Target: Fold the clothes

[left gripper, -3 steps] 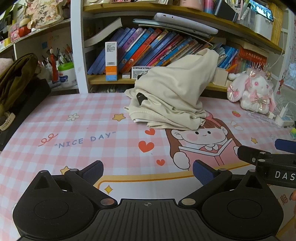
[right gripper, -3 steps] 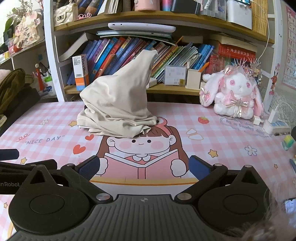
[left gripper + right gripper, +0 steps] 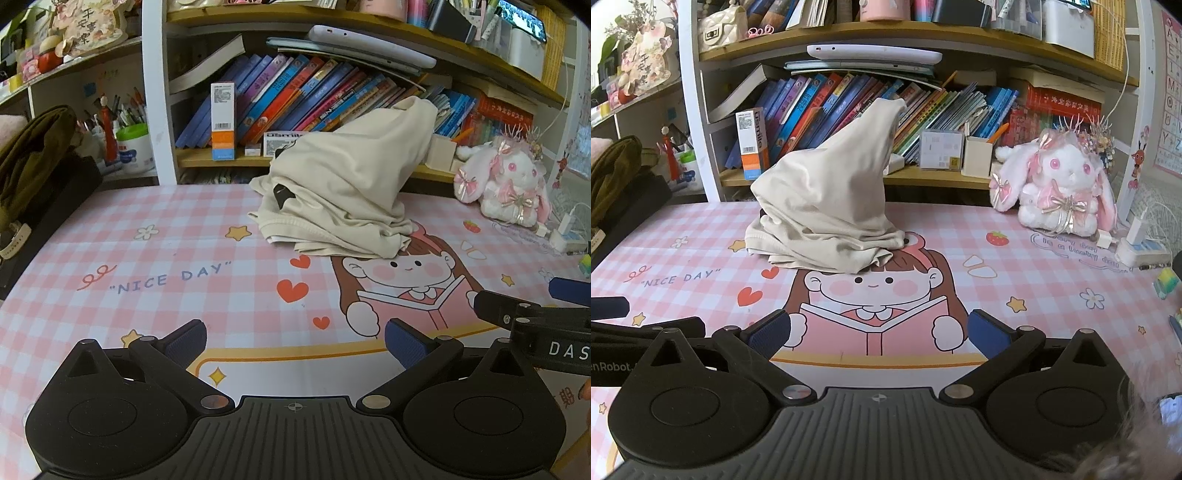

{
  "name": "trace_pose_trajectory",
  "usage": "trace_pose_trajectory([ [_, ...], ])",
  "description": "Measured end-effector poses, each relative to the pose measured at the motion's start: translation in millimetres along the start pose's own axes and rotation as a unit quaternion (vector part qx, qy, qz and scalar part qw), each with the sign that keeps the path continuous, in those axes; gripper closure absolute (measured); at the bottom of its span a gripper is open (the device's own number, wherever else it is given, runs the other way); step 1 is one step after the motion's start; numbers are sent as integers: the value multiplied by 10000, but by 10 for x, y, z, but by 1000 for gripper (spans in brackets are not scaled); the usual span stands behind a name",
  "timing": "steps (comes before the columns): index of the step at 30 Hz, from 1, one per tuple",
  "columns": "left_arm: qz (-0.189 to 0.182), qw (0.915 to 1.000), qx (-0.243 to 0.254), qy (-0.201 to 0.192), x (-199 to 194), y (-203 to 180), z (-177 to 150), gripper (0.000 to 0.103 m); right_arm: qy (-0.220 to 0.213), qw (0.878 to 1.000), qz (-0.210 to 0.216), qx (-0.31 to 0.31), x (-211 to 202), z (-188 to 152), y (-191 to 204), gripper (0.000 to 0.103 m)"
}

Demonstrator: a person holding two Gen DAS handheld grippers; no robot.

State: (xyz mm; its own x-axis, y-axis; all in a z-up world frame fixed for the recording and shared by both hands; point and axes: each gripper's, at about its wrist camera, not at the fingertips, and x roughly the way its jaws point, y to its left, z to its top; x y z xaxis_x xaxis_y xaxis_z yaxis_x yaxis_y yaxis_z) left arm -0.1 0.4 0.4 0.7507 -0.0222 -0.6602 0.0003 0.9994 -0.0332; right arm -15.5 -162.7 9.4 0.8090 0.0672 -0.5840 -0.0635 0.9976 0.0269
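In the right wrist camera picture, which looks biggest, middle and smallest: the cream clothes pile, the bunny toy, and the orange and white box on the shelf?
1. Cream clothes pile, the biggest.
2. Bunny toy, the middle one.
3. Orange and white box, the smallest. It stands farther back on the shelf, so it may look a little smaller than it really is.

1. Pink checked desk mat (image 3: 1027, 236), printed with "NICE DAY", hearts, stars and a reading girl
2. Wooden bookshelf (image 3: 923, 181) behind the mat, holding leaning books (image 3: 820, 107)
3. White plush rabbit (image 3: 1060, 184) with pink bows, at the mat's right rear
4. White power strip (image 3: 1141, 251), just beside the rabbit
5. Olive bag (image 3: 33, 155), far left
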Motion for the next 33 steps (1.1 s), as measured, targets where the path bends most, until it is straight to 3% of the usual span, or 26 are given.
trace_pose_trajectory([
  [9, 60, 10000, 23, 71, -27, 45, 6, 0, 132, 9999, 76, 83, 37, -30, 5, 0],
  [16, 306, 9995, 65, 13, -130, 8, 37, 0, 119, 9996, 255, -20, -42, -48, 56, 0],
  [33, 111, 9998, 84, 166, -1, -3, 53, 0, 144, 9996, 182, 163, 11, -23, 4, 0],
])
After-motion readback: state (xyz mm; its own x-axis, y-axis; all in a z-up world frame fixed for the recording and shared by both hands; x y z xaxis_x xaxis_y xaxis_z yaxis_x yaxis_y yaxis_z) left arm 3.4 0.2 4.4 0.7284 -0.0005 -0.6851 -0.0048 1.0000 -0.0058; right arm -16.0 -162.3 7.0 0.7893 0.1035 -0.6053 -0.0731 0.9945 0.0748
